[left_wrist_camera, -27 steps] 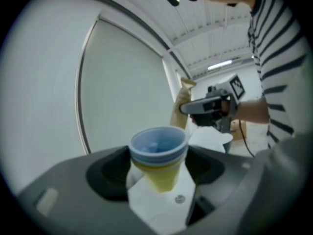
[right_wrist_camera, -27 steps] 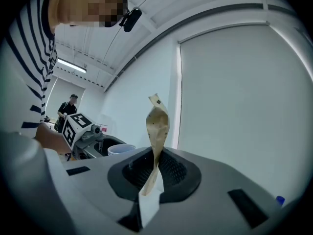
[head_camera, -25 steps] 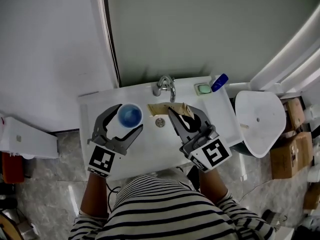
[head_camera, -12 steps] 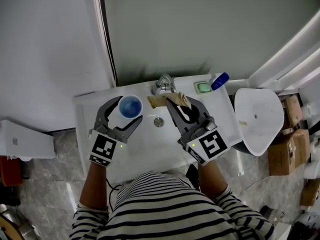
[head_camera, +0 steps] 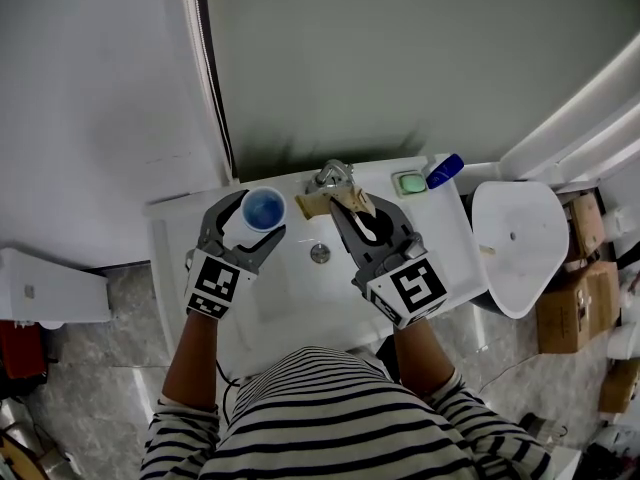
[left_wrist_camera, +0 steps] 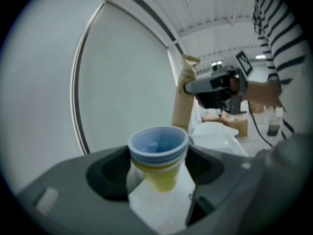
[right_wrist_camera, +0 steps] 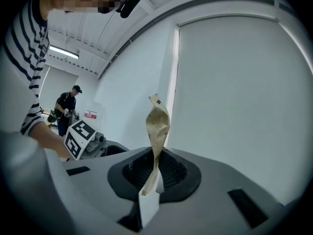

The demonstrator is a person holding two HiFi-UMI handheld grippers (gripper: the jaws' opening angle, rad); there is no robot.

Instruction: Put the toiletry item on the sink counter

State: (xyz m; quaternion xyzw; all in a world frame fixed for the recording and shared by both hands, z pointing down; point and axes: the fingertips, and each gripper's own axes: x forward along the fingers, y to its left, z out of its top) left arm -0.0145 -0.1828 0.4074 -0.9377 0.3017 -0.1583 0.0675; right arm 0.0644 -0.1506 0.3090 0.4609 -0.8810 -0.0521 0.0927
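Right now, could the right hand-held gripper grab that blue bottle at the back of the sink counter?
Probably not yet. The right hand-held gripper is shut on a tan packet, so its jaws are taken. The way to the blue bottle, beside the green soap dish, looks unobstructed.

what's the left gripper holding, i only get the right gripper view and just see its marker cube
observer: the left gripper is shut on a round plastic cup with a blue rim and yellow base, held upright
operator: ok and what's under my sachet
observer: from the head view the crumpled tan paper sachet hangs over the white sink basin, just in front of the chrome tap
operator: what's on the counter already
observer: at the back right corner sit a green bar of soap in a white dish and a blue plastic bottle, tilted
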